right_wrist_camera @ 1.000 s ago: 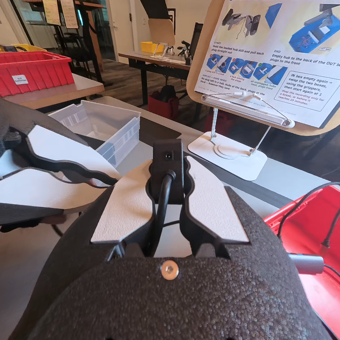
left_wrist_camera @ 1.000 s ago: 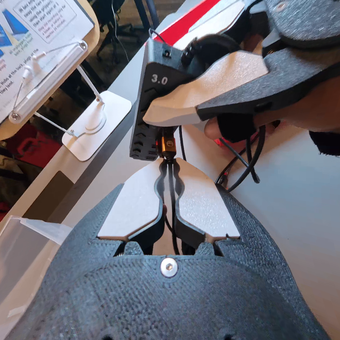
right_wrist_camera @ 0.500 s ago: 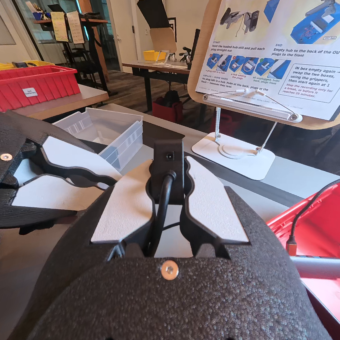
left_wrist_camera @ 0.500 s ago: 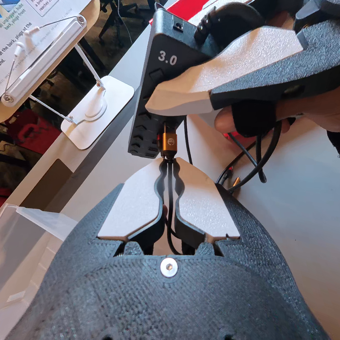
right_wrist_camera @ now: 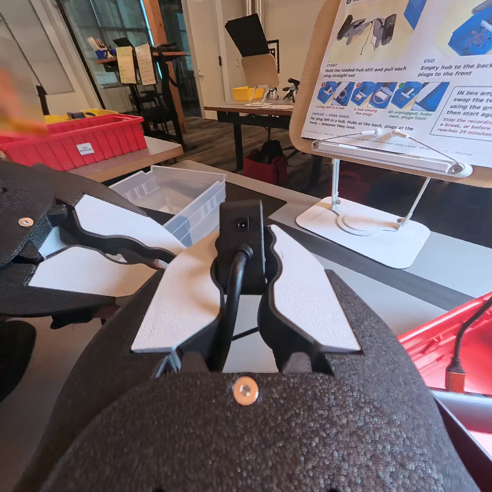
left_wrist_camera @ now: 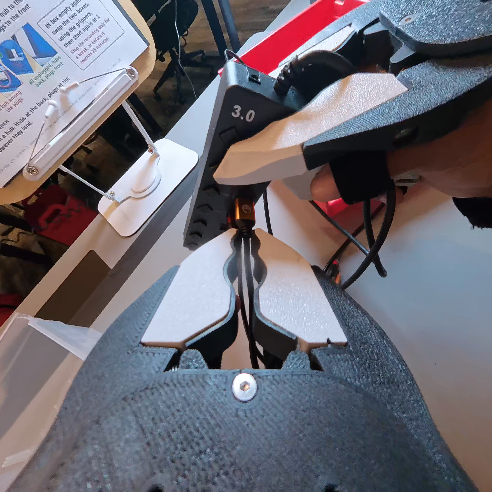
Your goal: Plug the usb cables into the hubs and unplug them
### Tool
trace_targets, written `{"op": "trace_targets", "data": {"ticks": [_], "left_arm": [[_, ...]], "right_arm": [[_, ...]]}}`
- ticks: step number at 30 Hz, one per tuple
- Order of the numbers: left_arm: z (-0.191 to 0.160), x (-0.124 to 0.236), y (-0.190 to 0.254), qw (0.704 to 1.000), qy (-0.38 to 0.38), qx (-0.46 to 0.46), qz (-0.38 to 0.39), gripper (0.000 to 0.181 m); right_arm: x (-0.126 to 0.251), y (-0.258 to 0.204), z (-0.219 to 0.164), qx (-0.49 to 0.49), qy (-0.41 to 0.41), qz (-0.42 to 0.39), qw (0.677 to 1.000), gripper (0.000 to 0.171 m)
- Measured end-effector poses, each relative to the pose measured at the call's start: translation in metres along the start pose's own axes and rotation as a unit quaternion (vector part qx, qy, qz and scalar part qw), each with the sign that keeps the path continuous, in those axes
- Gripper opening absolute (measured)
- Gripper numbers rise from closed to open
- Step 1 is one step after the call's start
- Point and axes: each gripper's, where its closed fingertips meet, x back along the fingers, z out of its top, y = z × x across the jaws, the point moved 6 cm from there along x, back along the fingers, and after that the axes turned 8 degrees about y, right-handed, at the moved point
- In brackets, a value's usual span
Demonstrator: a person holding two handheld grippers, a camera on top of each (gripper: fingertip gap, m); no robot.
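Observation:
A black usb hub (left_wrist_camera: 231, 98) is held up off the white table (left_wrist_camera: 415, 306), tilted. My right gripper (right_wrist_camera: 242, 237) is shut on the hub's end (right_wrist_camera: 241, 210), next to the hub's own black lead (right_wrist_camera: 234, 279). It also shows in the left wrist view, its finger (left_wrist_camera: 306, 133) lying across the hub. My left gripper (left_wrist_camera: 243, 232) is shut on a black usb cable (left_wrist_camera: 246, 279) just behind its orange plug (left_wrist_camera: 243, 210). The plug sits in a port on the hub's side. The left gripper's fingers (right_wrist_camera: 106, 226) show at the left of the right wrist view.
A red bin (right_wrist_camera: 439, 343) at the right holds another cable with an orange plug (right_wrist_camera: 455, 378). A clear plastic bin (right_wrist_camera: 183, 197) stands at the left. An instruction sheet on a white stand (right_wrist_camera: 364, 234) is at the table's far edge. Loose black cables (left_wrist_camera: 372, 239) hang under the hub. The left gripper's tips are roughly 5 cm from the right gripper's.
Both grippers have shifted a little together with the hub, so the stand and bins slide in the views. The orange plug stays in the hub. Both grips are unchanged.

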Motion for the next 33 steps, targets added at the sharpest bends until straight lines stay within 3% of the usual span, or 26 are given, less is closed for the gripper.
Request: {"op": "trace_targets", "data": {"ticks": [3,5,9,13,15,17,18,20,22,25,29,33], "left_arm": [[0.001,0.002,0.000,1.000,0.016,-0.003,-0.014,0.007],[0.010,0.013,-0.004,0.996,0.066,0.037,-0.051,0.014],[0.020,0.049,-0.034,0.977,0.144,0.115,-0.110,0.036],[0.004,0.065,-0.017,0.971,0.117,-0.002,-0.209,0.057],[0.002,0.061,0.010,0.959,0.091,-0.054,-0.264,0.060],[0.004,0.053,0.031,0.947,0.096,-0.078,-0.297,0.031],[0.005,0.048,0.032,0.948,0.098,-0.073,-0.294,0.030],[0.008,0.048,0.021,0.943,0.127,-0.012,-0.307,0.025],[0.007,0.056,0.003,0.936,0.155,0.039,-0.314,0.024],[-0.002,0.062,-0.012,0.941,0.138,0.052,-0.305,0.024],[-0.007,0.059,-0.005,0.959,0.071,0.003,-0.274,0.024],[0.004,0.060,0.016,0.959,0.053,-0.047,-0.275,0.024]], "right_arm": [[0.002,0.001,0.002,0.005,0.005,0.006,1.000,0.027],[0.005,0.002,0.008,0.004,0.017,0.018,1.000,0.027],[0.023,-0.009,0.025,0.051,0.043,0.157,0.985,0.027],[0.052,-0.040,0.036,0.045,0.043,0.365,0.929,0.027],[0.058,-0.051,0.040,0.022,0.041,0.418,0.907,0.027],[0.057,-0.052,0.045,0.023,0.045,0.403,0.914,0.028],[0.056,-0.048,0.047,0.031,0.038,0.378,0.925,0.030],[0.058,-0.032,0.053,0.055,0.021,0.311,0.948,0.054],[0.069,-0.017,0.063,0.064,0.023,0.277,0.959,0.058],[0.084,-0.009,0.066,0.107,-0.025,0.263,0.959,0.054],[0.079,-0.027,0.042,0.216,-0.151,0.247,0.933,0.056],[0.058,-0.054,0.003,0.313,-0.262,0.242,0.880,0.055]]}}
